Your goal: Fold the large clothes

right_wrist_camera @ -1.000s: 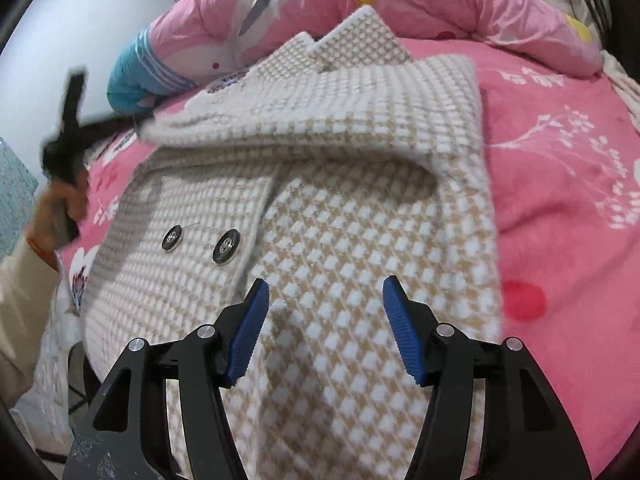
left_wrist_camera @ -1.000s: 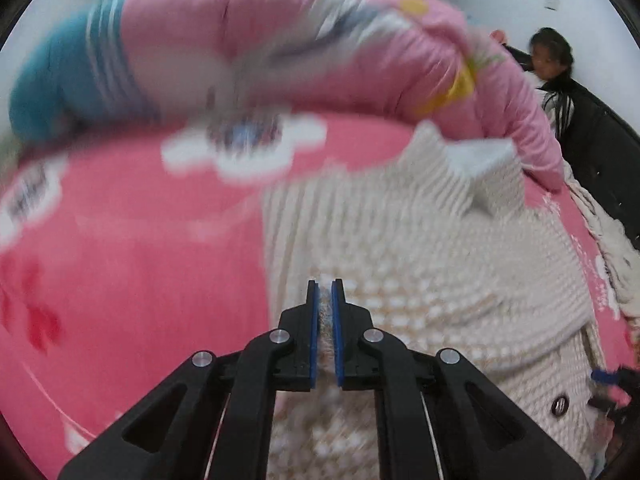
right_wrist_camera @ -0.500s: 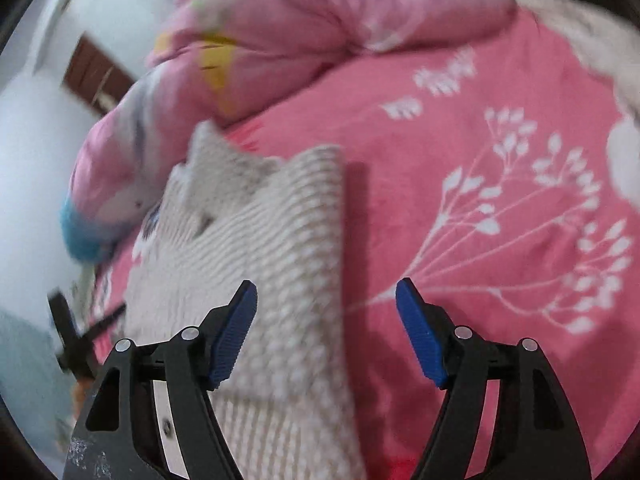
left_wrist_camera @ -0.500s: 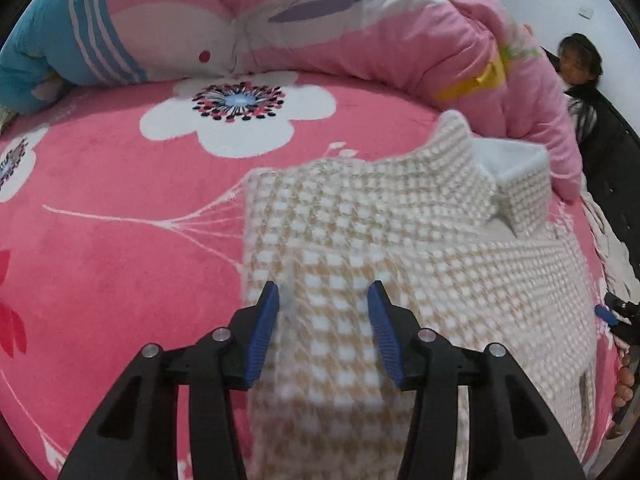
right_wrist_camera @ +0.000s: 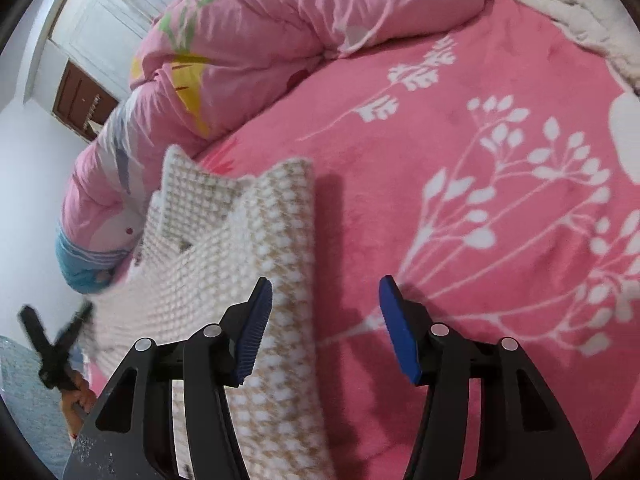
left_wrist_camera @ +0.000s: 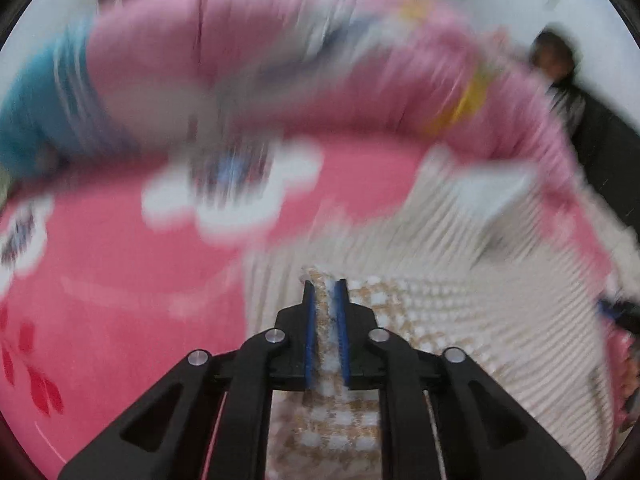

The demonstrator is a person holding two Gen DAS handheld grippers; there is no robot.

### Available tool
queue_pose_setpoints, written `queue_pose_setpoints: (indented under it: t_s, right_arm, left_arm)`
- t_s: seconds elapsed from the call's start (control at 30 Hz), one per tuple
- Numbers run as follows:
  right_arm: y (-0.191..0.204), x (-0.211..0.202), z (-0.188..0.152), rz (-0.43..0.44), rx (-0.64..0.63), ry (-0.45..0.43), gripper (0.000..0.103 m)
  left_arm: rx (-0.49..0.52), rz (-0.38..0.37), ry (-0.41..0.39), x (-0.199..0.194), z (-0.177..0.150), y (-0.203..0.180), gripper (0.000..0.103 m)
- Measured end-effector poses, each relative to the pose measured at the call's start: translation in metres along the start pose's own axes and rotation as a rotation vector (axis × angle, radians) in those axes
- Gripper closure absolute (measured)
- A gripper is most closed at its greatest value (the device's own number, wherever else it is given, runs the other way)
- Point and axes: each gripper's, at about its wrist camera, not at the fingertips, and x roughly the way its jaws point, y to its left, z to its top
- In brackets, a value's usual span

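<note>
Half a second on, our left gripper (left_wrist_camera: pixel 324 308) has closed from open onto a fold of the coat (right_wrist_camera: pixel 256 248), pinching the woven checked cloth. Our right gripper (right_wrist_camera: pixel 326 320) gapes wide and empty, straddling the coat's edge over the pink floral blanket (right_wrist_camera: pixel 460 140). A rumpled quilt (right_wrist_camera: pixel 280 32) lies beyond.

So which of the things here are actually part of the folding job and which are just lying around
In the job:
checked coat
left gripper, shut on the coat's fabric
right gripper, open over the coat's edge

Lying about:
pink quilt
pink floral blanket
cream throw
</note>
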Motion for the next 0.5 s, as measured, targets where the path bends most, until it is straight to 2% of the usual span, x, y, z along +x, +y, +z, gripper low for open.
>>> queue_pose_setpoints:
  t_s: [0.03,0.1,0.13,0.17,0.23,0.3,0.37,0.43,0.47,0.5]
  right_arm:
    - [0.0,0.0,0.002,-0.02,-0.011,-0.003,0.055]
    - [0.003,-0.007,0.003,-0.058,-0.036,-0.023,0.063]
    - [0.009,-0.013,0.004,-0.066,-0.061,-0.043,0.065]
    - [0.018,-0.019,0.004,-0.065,-0.097,-0.066,0.066]
    - [0.055,-0.033,0.001,-0.038,-0.244,-0.125,0.066]
    - [0.09,-0.034,-0.01,-0.003,-0.39,-0.134,0.066]
    - [0.121,-0.015,-0.02,0.009,-0.503,-0.091,0.066]
    - [0.13,0.026,-0.033,-0.078,-0.561,0.038,0.066]
    - [0.122,0.052,-0.037,-0.146,-0.546,0.123,0.066]
    - [0.112,0.062,-0.039,-0.131,-0.516,0.144,0.066]
  left_arm:
    - [-0.017,-0.009,0.028,0.008,-0.005,0.006,0.082]
    - [-0.109,-0.074,-0.025,-0.004,-0.016,0.026,0.076]
    - [-0.13,-0.069,-0.047,-0.013,-0.016,0.03,0.069]
    - [-0.15,-0.066,-0.1,-0.03,-0.016,0.034,0.067]
    - [-0.127,-0.119,-0.204,-0.061,-0.014,0.03,0.062]
    - [-0.062,-0.155,-0.216,-0.072,-0.012,0.014,0.055]
    - [0.011,-0.168,-0.147,-0.06,-0.015,-0.006,0.045]
    - [0.055,-0.129,0.034,-0.02,-0.03,-0.022,0.041]
    - [0.052,-0.11,0.089,-0.003,-0.039,-0.024,0.04]
    - [0.053,-0.113,0.068,0.0,-0.044,-0.022,0.04]
